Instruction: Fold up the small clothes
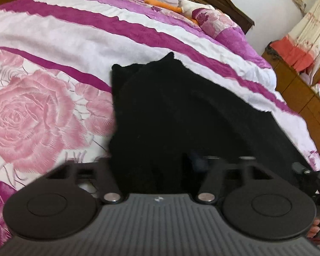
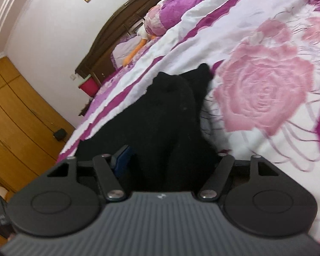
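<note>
On the bed [image 1: 42, 32], my left claw [image 1: 157, 166] and right claw [image 2: 166, 162] sit equally near, each buried in the black garment [image 1: 170, 111]; whether either pinches it, I cannot tell. Its long axis runs straight ahead, away from both. No containers show.

The black garment [image 1: 181, 115] is matt, fuzzy knit cloth that swallows all detail. Beneath it the bedspread [image 1: 42, 106] is soft cloth with an embossed, textured rose print. The left gripper [image 1: 157, 170] has matt black plastic arms, shiny metal pivot pins and a ribbed grey body. The headboard [image 2: 117, 19], upper centre, is dark polished wood.
</note>
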The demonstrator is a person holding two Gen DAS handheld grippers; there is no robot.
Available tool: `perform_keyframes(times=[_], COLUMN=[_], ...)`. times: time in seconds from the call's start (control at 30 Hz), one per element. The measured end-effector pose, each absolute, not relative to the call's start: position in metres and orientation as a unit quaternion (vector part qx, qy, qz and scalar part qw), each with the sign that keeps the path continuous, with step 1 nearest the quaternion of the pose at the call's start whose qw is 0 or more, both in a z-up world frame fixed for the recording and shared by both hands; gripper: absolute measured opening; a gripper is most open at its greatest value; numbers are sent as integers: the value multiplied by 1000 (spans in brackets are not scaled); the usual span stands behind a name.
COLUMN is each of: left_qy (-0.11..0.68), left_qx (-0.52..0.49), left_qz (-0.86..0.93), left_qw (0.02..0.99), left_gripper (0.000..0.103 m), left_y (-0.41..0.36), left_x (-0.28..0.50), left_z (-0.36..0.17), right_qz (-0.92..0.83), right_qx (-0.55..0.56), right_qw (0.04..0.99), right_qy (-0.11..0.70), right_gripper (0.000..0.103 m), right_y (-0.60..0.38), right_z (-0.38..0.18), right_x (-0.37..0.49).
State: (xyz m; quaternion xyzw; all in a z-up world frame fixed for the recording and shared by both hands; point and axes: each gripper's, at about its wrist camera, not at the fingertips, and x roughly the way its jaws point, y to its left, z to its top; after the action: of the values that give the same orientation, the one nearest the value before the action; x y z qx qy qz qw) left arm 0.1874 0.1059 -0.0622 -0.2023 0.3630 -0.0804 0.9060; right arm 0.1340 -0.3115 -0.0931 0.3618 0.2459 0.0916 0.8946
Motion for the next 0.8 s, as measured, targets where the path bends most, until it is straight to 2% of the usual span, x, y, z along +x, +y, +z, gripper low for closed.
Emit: perform_keyframes(times=[0.03,0.13,0.3,0.43,0.57,0.7,0.8], left_qy=[364,356,345,350,370,399,423], left_qx=[-216,-222,-256,-231,-238,-230,-186], left_qz=[-82,-89,-128,-152,-158,-152,-124], left_qw=[902,903,894,895,884,874,878], left_gripper=[29,22,21,21,21,22,25], left_y=[107,107,107,95,93,91,86], left_x=[188,182,153,109,58,22,16], left_z=[-60,-44,-5,17,9,-14,-29], right_qz=[93,100,141,164,166,159,138], right_qx=[370,401,403,376,347,301,279], right_qw=[890,871,865,866,869,879,881], right_qy=[251,265,265,285,310,335,356], right_gripper=[29,22,20,20,20,22,30], right_y=[-311,-318,-333,-343,-356,-360,-358], right_z=[-93,-90,-50,-25,-21,-40,-61], right_x=[138,145,126,90,43,0,-17])
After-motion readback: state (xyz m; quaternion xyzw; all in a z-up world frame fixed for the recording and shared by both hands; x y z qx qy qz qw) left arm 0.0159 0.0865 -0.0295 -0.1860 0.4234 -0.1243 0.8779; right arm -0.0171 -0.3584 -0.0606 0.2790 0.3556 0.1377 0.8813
